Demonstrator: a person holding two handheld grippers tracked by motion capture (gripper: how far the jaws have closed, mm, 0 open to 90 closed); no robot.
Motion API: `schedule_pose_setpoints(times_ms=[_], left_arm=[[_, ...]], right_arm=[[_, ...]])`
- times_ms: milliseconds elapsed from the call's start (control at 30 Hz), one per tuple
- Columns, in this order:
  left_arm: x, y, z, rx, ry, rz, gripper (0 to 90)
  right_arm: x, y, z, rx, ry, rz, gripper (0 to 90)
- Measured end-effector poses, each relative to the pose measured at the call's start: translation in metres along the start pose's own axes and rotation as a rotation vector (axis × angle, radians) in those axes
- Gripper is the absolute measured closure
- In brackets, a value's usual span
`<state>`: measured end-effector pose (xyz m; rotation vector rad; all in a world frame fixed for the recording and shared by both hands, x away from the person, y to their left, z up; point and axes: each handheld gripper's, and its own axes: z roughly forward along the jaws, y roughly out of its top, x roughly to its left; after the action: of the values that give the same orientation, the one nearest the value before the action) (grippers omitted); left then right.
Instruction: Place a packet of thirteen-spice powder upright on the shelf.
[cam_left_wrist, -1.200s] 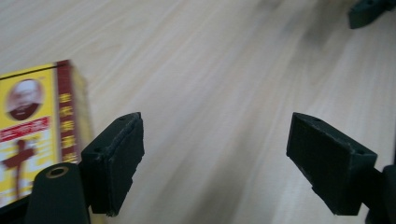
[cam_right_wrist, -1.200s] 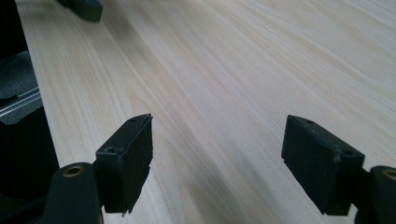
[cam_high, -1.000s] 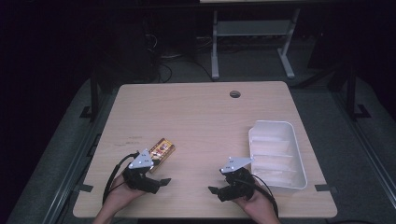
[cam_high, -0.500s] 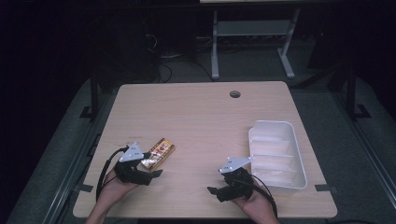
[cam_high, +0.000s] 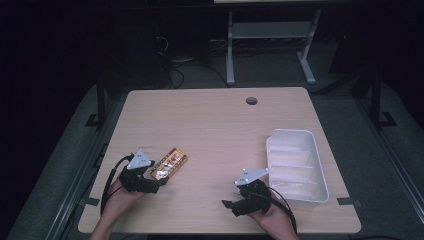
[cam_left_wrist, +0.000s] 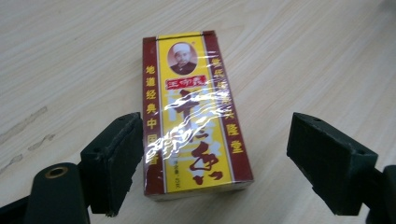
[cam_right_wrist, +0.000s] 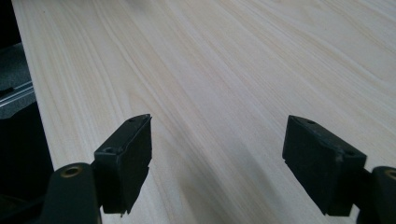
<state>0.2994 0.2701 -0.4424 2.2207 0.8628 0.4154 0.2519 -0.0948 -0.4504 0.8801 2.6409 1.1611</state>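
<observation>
Pale woodgrain table | glossy rectangular box | left gripper astride

The only readable print stands on the red-and-yellow box, seen through its glossy wrap in the left gripper view. Yellow Chinese characters run down its left red border, reading 地道经典中国; down the right red border only 隆堂 can be made out. A small red banner under the portrait carries tiny characters too small to read. Large dark brush characters fill the yellow middle, blurred by glare.
</observation>
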Motion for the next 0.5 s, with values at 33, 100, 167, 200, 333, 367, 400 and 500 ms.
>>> schedule_pose_setpoints(times_ms=[33, 100, 167, 200, 333, 367, 400, 500], left_arm=[[-0.0004, 0.0000, 0.0011, 0.008, 0.009, 0.004, 18.3], [-0.0009, -0.0001, 0.0033, 0.020, 0.028, 0.008, 18.3], [-0.0004, -0.0002, 0.0054, 0.032, 0.035, 0.013, 18.6], [-0.0002, -0.0006, 0.0064, 0.040, 0.035, 0.009, 18.6], [0.0018, -0.0025, 0.0078, 0.044, 0.032, -0.006, 20.1], [0.0026, -0.0029, 0.0085, 0.047, 0.034, -0.008, 20.1], [0.0030, -0.0032, 0.0090, 0.047, 0.035, -0.010, 20.1], [0.0044, -0.0045, 0.0105, 0.055, 0.040, -0.016, 21.2]], right_arm=[[0.0000, 0.0001, 0.0001, 0.001, 0.001, -0.001, 23.5], [0.0003, 0.0002, 0.0004, 0.003, 0.000, -0.006, 23.4], [0.0006, 0.0002, 0.0005, 0.003, 0.000, -0.008, 23.4], [0.0007, 0.0003, 0.0006, 0.003, 0.001, -0.008, 23.4], [0.0010, 0.0005, 0.0001, 0.003, 0.001, -0.009, 23.4], [0.0011, 0.0005, -0.0001, 0.000, 0.001, -0.008, 23.4], [0.0012, 0.0006, -0.0003, 0.000, -0.002, -0.009, 23.4], [0.0011, 0.0007, -0.0004, 0.000, -0.002, -0.009, 23.4]])
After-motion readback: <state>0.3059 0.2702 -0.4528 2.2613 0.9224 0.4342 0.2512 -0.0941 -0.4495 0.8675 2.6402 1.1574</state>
